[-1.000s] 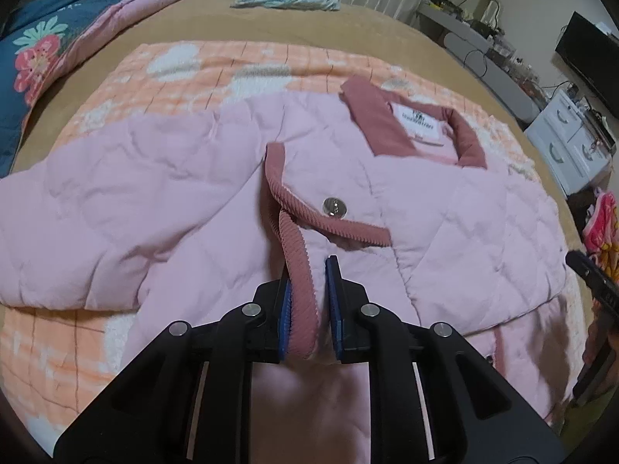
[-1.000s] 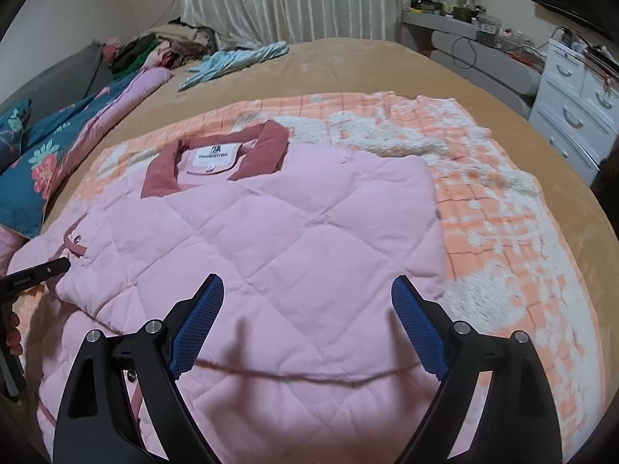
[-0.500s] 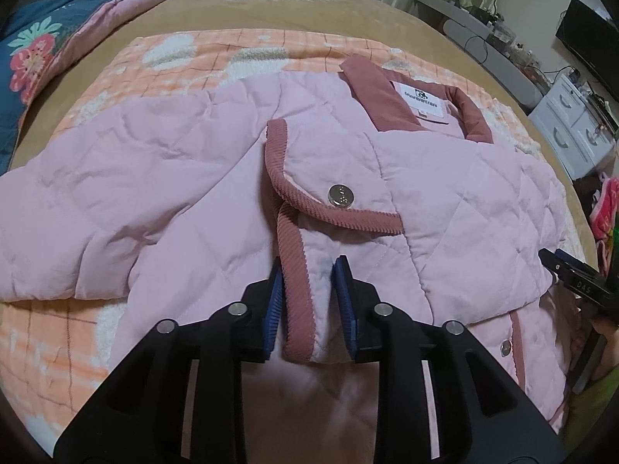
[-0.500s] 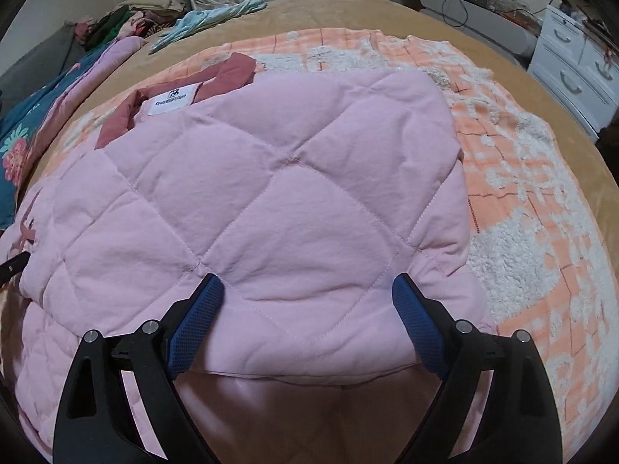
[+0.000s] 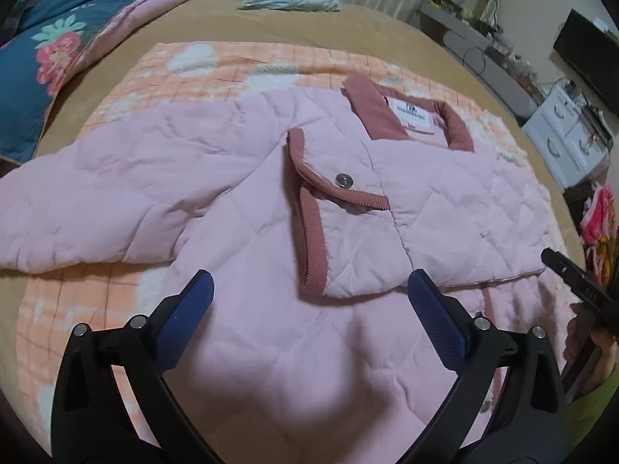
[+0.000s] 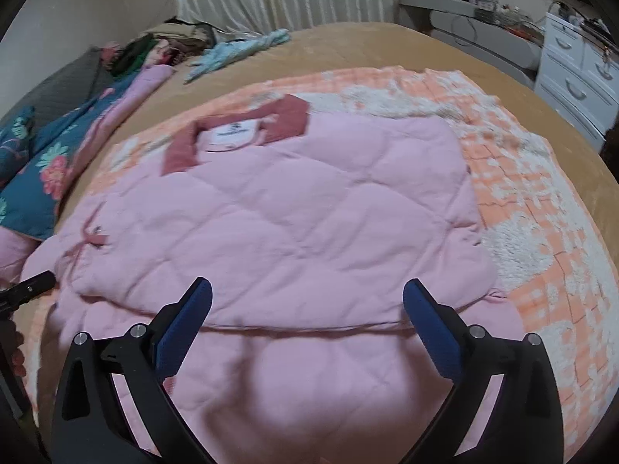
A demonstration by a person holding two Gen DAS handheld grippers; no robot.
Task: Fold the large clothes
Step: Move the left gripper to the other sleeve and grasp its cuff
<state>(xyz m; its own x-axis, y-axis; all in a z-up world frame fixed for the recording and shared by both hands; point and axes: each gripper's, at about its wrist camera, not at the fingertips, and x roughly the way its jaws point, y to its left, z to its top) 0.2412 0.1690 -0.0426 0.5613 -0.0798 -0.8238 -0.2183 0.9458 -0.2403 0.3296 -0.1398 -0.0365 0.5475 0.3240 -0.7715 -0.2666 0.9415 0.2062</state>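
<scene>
1 big pink quilted jacket (image 5: pixel 271 208) covers most of the orange checked blanket (image 5: pixel 216 62) on the tan bed (image 5: pixel 317 23), collar at the far end. Its right side is already folded in across the body, and the sleeve on the left side stretches out flat toward the left edge. A second ago the left gripper (image 5: pixel 309 301) was pinching the dark pink corduroy trim (image 5: pixel 311 232) of the cuff that is folded over onto the chest; now its jaws are swinging wide apart, the trim has dropped free and the cuff lies by itself with its snap button (image 5: pixel 342 180) facing up. The right gripper (image 6: pixel 307 305) hovers over the near edge of the folded panel, its jaws also spreading to their widest, nothing between them. To my eye that settles the right-hand fold, since both claws have let go, and the outstretched left sleeve looks like the next piece to bring in.
</scene>
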